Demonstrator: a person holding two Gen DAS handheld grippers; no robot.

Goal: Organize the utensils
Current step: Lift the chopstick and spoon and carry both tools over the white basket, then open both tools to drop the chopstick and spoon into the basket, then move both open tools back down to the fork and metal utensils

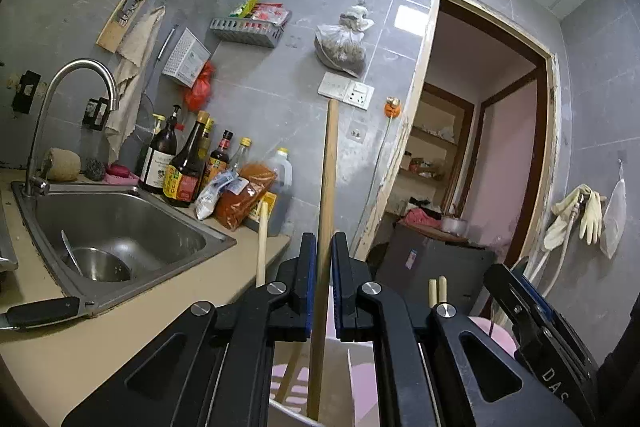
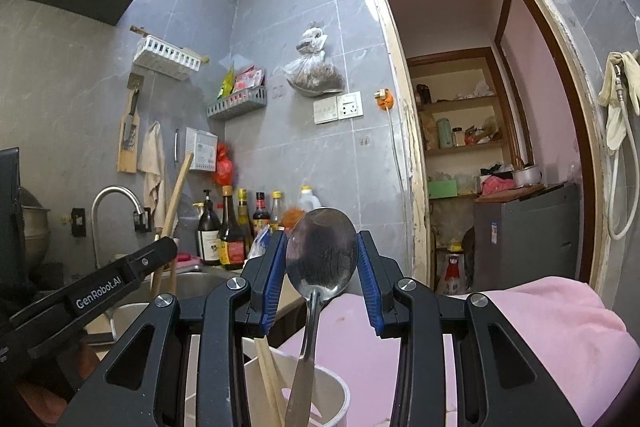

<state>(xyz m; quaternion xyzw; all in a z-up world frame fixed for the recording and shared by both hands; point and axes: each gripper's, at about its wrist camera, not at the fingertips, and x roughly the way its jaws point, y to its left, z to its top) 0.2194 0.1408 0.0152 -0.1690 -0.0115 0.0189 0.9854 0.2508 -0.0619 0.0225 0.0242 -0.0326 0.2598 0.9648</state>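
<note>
Both tools are lowering utensils into the round white plastic holder cup (image 2: 320,393). The left gripper (image 1: 324,281) is clamping a long wooden stick (image 1: 327,187); the right gripper (image 2: 322,279) is pinching a shiny steel spoon (image 2: 320,251), handle inside the cup. Next, each probably needs releasing.

Two black hand-held grippers with blue finger pads

The left gripper (image 1: 324,259) has matte black angular linkage arms with long cut-out slots, round silver screw heads at the pivots, and ribbed blue pads lining the inner faces of its black fingers (image 1: 307,267). The right gripper (image 2: 322,263) is built the same way, with blue ribbed pads and silver pivot screws. White "GenRobot.AI" lettering runs along the left gripper's black side in the right wrist view.
</note>
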